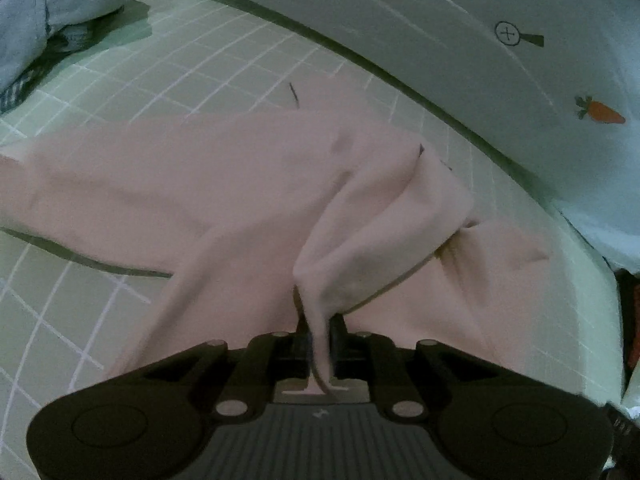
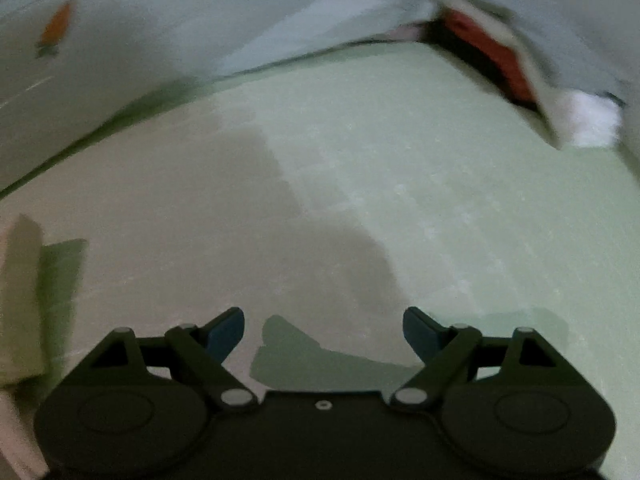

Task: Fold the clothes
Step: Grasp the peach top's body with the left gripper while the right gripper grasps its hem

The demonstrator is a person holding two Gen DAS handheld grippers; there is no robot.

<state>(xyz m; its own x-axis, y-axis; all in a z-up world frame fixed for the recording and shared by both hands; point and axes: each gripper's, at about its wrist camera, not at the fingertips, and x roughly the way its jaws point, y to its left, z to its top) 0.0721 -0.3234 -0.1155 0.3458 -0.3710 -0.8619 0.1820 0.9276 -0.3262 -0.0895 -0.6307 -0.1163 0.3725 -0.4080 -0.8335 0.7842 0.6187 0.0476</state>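
pink garment (image 1: 224,200) in left gripper (image 1: 320,344)

We look out from just behind the left gripper (image 1: 320,344), down and forward, very close to the soft pink cloth (image 1: 224,192) on the pale green mat with white grid lines (image 1: 192,68). On the other side we look from behind the right gripper (image 2: 324,328), low over the same green mat (image 2: 440,200). Both views share the mat and the white sheet with a small orange carrot picture (image 1: 600,112) (image 2: 58,28) at its far edge.
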